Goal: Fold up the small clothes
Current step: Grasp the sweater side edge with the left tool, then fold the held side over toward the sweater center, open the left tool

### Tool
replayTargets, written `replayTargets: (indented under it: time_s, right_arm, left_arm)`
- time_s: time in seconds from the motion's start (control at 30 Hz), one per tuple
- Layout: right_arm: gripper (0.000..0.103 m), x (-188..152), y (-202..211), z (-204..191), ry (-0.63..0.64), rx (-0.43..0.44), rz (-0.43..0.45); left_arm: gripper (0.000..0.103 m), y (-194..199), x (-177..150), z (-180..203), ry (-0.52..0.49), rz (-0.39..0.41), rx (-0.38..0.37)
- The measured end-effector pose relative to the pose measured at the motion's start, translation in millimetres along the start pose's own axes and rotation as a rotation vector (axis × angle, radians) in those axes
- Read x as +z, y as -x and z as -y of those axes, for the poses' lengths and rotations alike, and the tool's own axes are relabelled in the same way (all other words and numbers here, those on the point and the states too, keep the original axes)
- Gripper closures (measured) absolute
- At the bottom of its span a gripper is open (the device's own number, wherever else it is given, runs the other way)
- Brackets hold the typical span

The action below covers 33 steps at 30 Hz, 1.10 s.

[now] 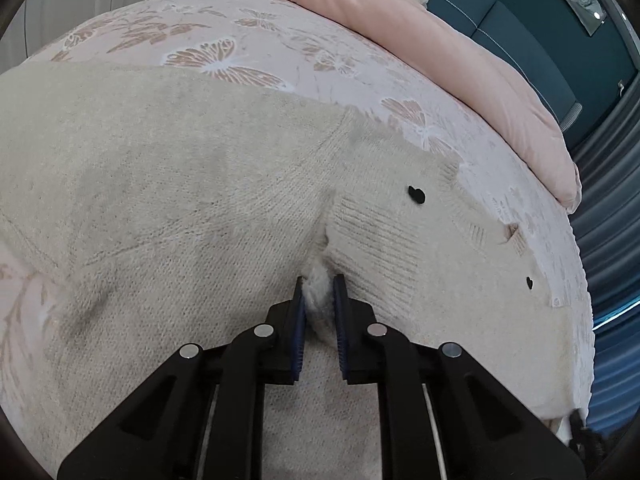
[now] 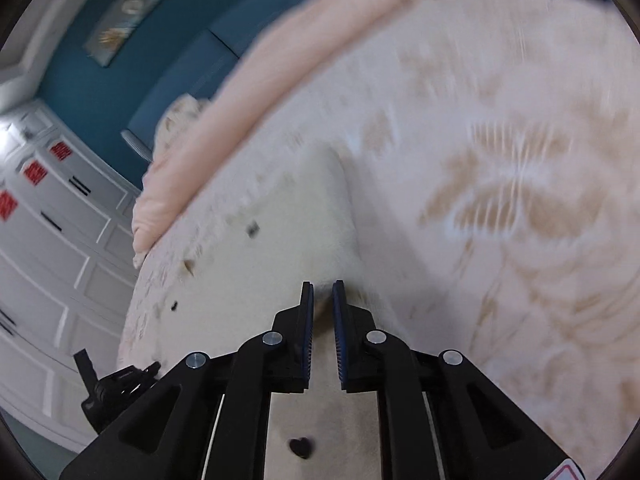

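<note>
Cream knit sweater spread flat on the bed, directly under both tools. Left hand-held gripper: jaws narrowed, pinching a raised fold of the knit. Right hand-held gripper: jaws narrow; grasp unclear, view blurred. Sweater's long axis not determinable

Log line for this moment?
left gripper: shut on sweater | right gripper: shut on sweater | surface: bedspread | right view blurred

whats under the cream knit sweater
The cream knit sweater lies on a pink butterfly-print bedspread, visible around its edges. What is beneath its middle is covered. The left gripper pinches a fold of it.
</note>
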State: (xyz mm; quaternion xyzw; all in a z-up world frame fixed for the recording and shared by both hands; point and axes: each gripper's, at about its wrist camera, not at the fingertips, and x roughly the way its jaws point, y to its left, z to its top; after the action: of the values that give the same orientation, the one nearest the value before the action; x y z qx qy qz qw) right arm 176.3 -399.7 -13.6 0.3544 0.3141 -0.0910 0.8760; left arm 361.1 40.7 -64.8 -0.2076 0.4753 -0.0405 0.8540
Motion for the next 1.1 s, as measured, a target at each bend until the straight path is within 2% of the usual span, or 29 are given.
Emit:
replayTargets:
  time_s: [0.07, 0.13, 0.2, 0.27, 0.3, 0.33, 0.37, 0.4, 0.43, 0.47, 0.57, 0.67, 0.73, 0.8, 0.9, 0.97, 1.0, 1.03, 1.1]
  right_arm:
    - [0.092, 6.7, -8.6, -15.2, 0.078, -0.02, 0.0]
    - [0.092, 4.1, -35.9, -15.6, 0.116, -0.065, -0.067]
    - [0.103, -10.6, -73.3, -3.1, 0.173, -0.186, -0.167]
    - [0.101, -15.5, -63.4, -12.0, 0.186, -0.19, -0.133]
    - [0.094, -15.3, -54.6, -19.2, 0.191, -0.173, -0.125]
    - [0.091, -16.6, -44.4, -26.7, 0.196, -0.148, -0.111]
    - [0.091, -23.3, -29.0, -35.7, 0.208, -0.118, -0.089]
    - [0.091, -28.8, -21.1, -45.2, 0.232, -0.096, -0.087]
    - [0.091, -41.2, -12.4, -52.8, 0.264, -0.085, -0.096]
    - [0.091, -55.6, -4.8, -58.4, 0.31, -0.08, -0.109]
    - [0.091, -105.4, 7.6, -63.9, 0.421, -0.071, -0.157]
    - [0.088, -142.5, 5.5, -77.1, 0.463, -0.06, -0.195]
    - [0.085, -155.2, 1.3, -76.4, 0.465, -0.069, -0.194]
    - [0.081, -159.0, -1.1, -78.3, 0.492, -0.084, -0.172]
    - [0.078, -159.4, -4.5, -74.4, 0.469, -0.064, -0.189]
    - [0.077, -161.9, -2.6, -71.0, 0.451, -0.047, -0.191]
    - [0.076, -162.5, -2.4, -70.0, 0.446, -0.04, -0.193]
    - [0.073, -163.4, -2.3, -69.3, 0.444, -0.033, -0.195]
    - [0.07, -164.5, -2.7, -67.5, 0.441, -0.015, -0.197]
  left_arm:
    - [0.09, 0.3, -0.6, 1.2, -0.006, 0.002, 0.01]
    - [0.09, 0.7, -0.7, 3.1, -0.01, 0.004, 0.018]
    - [0.09, 5.7, -1.3, 0.1, 0.002, -0.001, 0.008]
    - [0.087, 15.8, -1.4, -7.4, 0.011, -0.006, -0.019]
    - [0.087, 27.8, 0.6, -17.1, 0.008, 0.005, -0.032]
    - [0.086, 41.6, 2.9, -30.8, 0.006, 0.029, -0.034]
    - [0.078, 51.4, 5.2, -43.2, 0.01, 0.049, -0.032]
    - [0.072, 65.9, 9.6, -67.3, 0.026, 0.077, -0.015]
    - [0.059, 77.2, 14.6, -91.3, 0.048, 0.099, 0.02]
    - [0.051, 90.6, 22.5, -126.4, 0.086, 0.126, 0.085]
    - [0.046, 118.0, 44.6, -219.0, 0.242, 0.173, 0.253]
    - [0.046, 141.7, 65.3, -301.6, 0.433, 0.239, 0.369]
    - [0.046, 148.0, 76.3, -334.1, 0.503, 0.261, 0.412]
    - [0.047, 144.6, 88.0, -353.7, 0.534, 0.258, 0.407]
    - [0.051, 131.0, 105.1, -346.9, 0.455, 0.242, 0.451]
    - [0.092, 124.2, 113.3, -341.0, 0.431, 0.225, 0.413]
    - [0.092, 124.5, 116.2, -340.4, 0.449, 0.221, 0.363]
    - [0.093, 132.2, 118.9, -335.1, 0.456, 0.252, 0.333]
    - [0.094, 146.6, 126.6, -307.1, 0.393, 0.309, 0.308]
